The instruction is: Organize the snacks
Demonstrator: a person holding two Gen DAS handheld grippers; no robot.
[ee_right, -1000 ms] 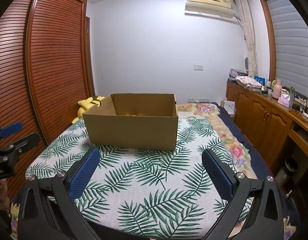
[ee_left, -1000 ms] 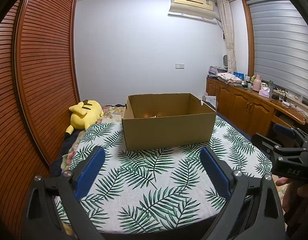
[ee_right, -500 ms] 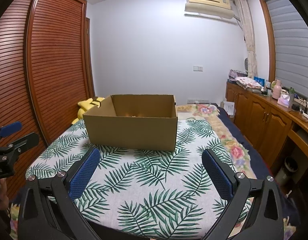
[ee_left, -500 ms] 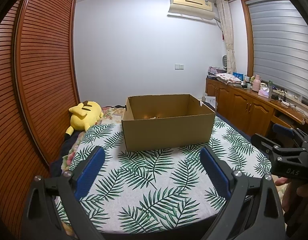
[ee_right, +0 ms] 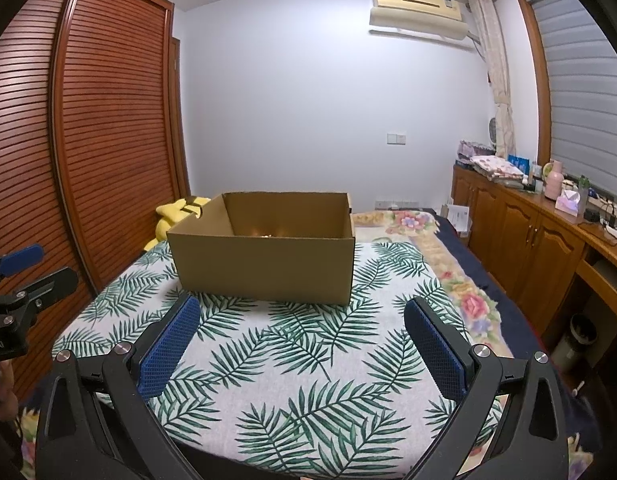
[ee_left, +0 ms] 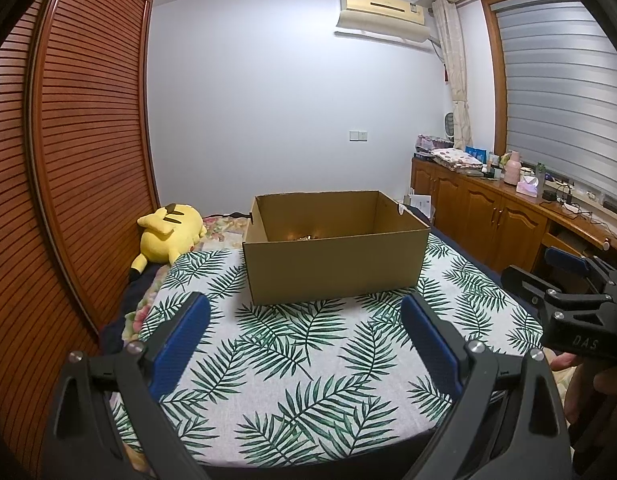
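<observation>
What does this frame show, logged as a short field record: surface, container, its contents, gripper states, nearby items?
surface: leaf-print cloth spread over a bed
container: open cardboard box, upright on the cloth, ahead of both grippers
contents: only small glinting bits low inside; too little visible to identify
left gripper: open, empty, short of the box
right gripper: open, empty, short of the box
loose snacks on the cloth: none visible
nearby: yellow plush toy lying left of the box; wooden cabinets on the right
</observation>
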